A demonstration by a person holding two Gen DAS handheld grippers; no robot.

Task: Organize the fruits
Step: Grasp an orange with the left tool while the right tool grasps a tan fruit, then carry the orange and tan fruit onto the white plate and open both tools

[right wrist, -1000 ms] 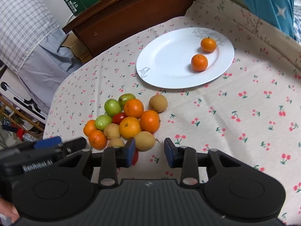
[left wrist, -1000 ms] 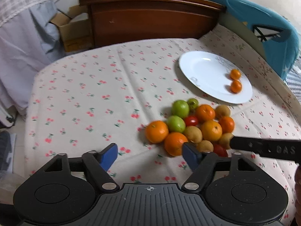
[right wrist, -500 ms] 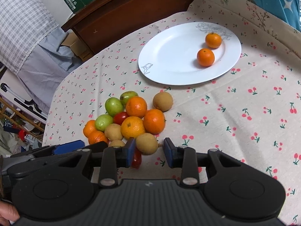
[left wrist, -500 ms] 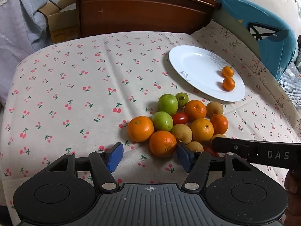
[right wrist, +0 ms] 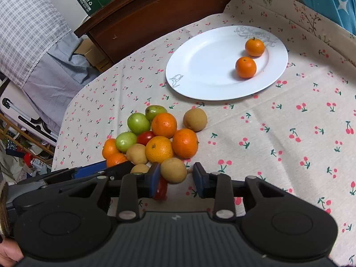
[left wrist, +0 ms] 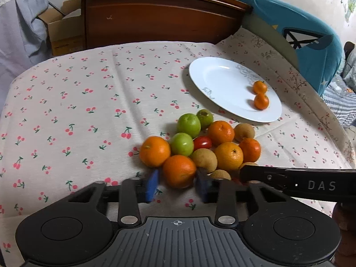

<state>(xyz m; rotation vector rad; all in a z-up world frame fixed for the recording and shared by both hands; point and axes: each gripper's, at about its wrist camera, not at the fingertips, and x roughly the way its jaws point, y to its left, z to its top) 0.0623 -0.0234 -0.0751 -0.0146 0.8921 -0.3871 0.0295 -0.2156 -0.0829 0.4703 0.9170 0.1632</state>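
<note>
Cherry-print cloth (left wrist: 89,102) covers the bench, with a dark wooden headboard (left wrist: 155,15) behind it. A heap of fruit sits near the middle of the cloth: oranges, three green fruits (left wrist: 188,125), brown round fruits and a red tomato (left wrist: 202,142), all touching or close-packed. Left hand-held gripper (left wrist: 178,183) is low at the near edge of the heap, its jaws closing around the nearest orange (left wrist: 179,170); the blue pads are blurred and sit just beside the orange's two sides, and whether they press on it yet cannot be told. A second orange (left wrist: 154,150) lies just behind and left of that one, touching it. Right hand-held gripper (right wrist: 176,179) stands at the right end of the heap with its jaws set narrow around a brown fruit (right wrist: 173,170); the left pad touches or nearly touches the fruit, while a gap shows between the fruit and the right pad. A red piece of fruit (right wrist: 160,190) shows just below that left pad, partly hidden. The right gripper's black finger, lettered DAS, crosses the lower right of the left wrist view, over the heap's near side. White plate (right wrist: 200,71) lies beyond the heap, well apart from both grippers, carrying two small oranges (right wrist: 245,67) near its far rim, close together. One brown fruit (right wrist: 195,116) lies between heap and plate. A cardboard box (left wrist: 64,33) sits left of the headboard.
</note>
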